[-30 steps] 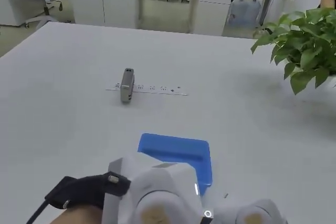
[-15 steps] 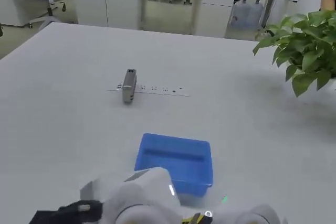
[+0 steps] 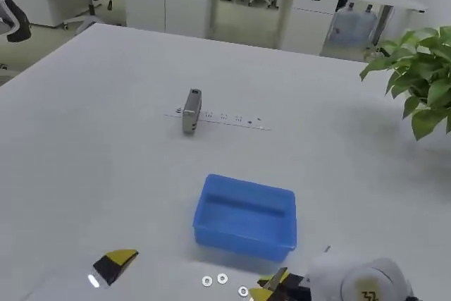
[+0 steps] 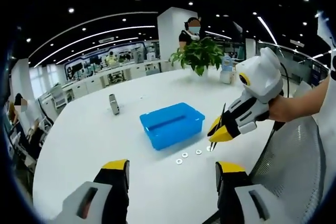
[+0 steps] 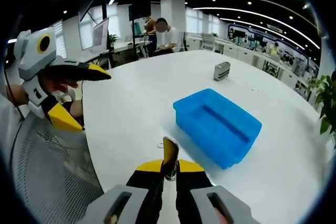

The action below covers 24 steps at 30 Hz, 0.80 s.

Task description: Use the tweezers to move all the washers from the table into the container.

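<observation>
The blue container [image 3: 246,216] sits open on the white table, with three small washers [image 3: 222,279] lying just in front of it. My right gripper [image 3: 271,288] is at the bottom edge, beside the washers and shut on the tweezers [image 5: 169,162]. In the left gripper view the tweezers [image 4: 217,131] point down at the row of washers [image 4: 191,154] in front of the container [image 4: 172,124]. My left gripper [image 4: 173,169] stands open with nothing between its fingers. One yellow fingertip [image 3: 116,263] of it shows low on the left.
A small grey device [image 3: 192,111] lies beside a strip of markings at the table's middle. A leafy plant [image 3: 423,79] stands at the right edge. Bare tabletop lies left of the container. People sit at far desks [image 5: 163,32].
The head camera has tilted, and both grippers have dropped from in front of the container to the frame's bottom edge. The washers, hidden behind the grippers before, have come into sight.
</observation>
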Available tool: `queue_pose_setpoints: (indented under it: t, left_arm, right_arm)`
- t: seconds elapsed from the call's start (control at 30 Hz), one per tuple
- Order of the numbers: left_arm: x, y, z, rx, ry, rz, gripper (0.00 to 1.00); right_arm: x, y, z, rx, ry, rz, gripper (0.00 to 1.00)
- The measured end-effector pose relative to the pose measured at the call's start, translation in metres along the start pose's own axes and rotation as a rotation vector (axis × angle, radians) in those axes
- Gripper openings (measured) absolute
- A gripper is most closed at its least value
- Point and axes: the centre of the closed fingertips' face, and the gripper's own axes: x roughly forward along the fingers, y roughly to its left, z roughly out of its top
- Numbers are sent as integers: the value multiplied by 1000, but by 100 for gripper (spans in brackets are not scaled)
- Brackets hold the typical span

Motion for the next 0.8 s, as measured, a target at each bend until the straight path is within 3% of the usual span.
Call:
queue_pose_setpoints:
  t: [0.17, 0.23, 0.47, 0.6, 0.8]
  left_arm:
    - [0, 5, 7, -4, -58, 64, 89]
    - [0, 6, 6, 17, -52, 83, 95]
    - [2, 13, 2, 6, -51, 126, 99]
    - [3, 14, 1, -11, -45, 119, 99]
    - [3, 18, -3, 17, -31, 149, 99]
  right_arm:
    - [-7, 2, 16, -24, -14, 4, 4]
    - [-11, 1, 24, -36, -26, 3, 4]
    - [-13, -10, 56, -79, -63, -9, 4]
    - [-7, -19, 69, -81, -78, -21, 4]
    - [10, -34, 84, -60, -96, -29, 4]
